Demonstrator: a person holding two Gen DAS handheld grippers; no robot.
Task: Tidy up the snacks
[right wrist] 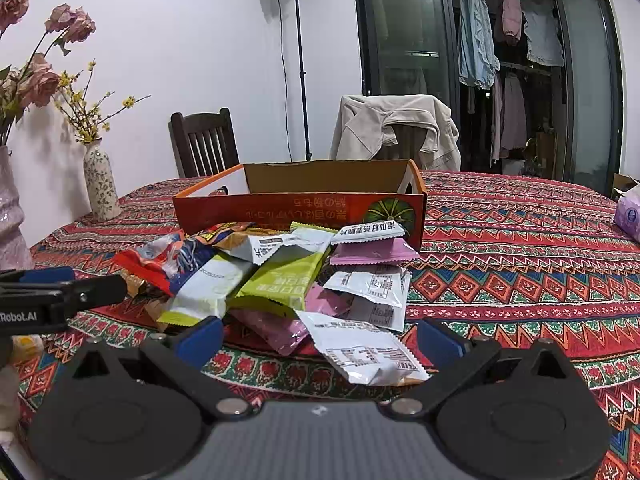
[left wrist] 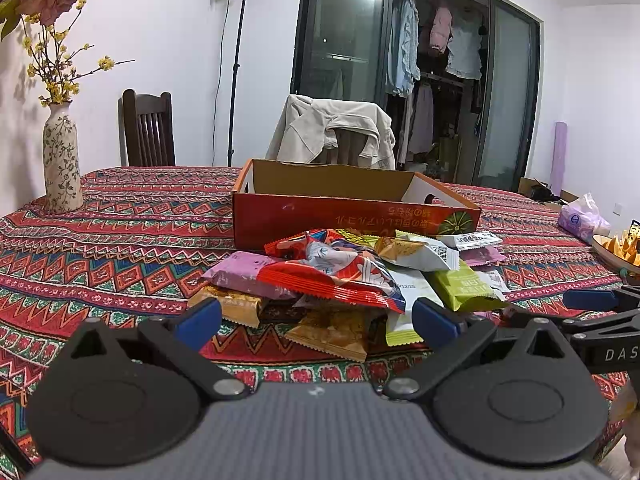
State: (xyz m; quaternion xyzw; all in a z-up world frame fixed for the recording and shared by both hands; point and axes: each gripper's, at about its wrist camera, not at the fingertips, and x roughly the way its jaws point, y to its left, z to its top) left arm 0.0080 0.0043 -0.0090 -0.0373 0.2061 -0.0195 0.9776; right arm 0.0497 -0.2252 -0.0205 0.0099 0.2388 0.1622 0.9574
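Note:
A heap of snack packets [left wrist: 348, 280] lies on the patterned tablecloth in front of an open orange cardboard box [left wrist: 356, 216]. A red packet [left wrist: 332, 276] tops the heap, with purple, green and white ones around it. My left gripper [left wrist: 316, 320] stands open just short of the heap, nothing between its fingers. In the right wrist view the same heap [right wrist: 280, 280] and box [right wrist: 300, 208] appear. A white packet [right wrist: 364, 352] lies nearest. My right gripper [right wrist: 320, 338] is open, with that white packet lying low between its fingertips. The other gripper shows at each view's edge.
A floral vase [left wrist: 60, 160] with yellow flowers stands at the table's far left. A tissue pack [left wrist: 580, 220] and a bowl of orange snacks [left wrist: 620, 248] sit at the right. Two chairs stand behind the table, one draped with a beige jacket [left wrist: 332, 132].

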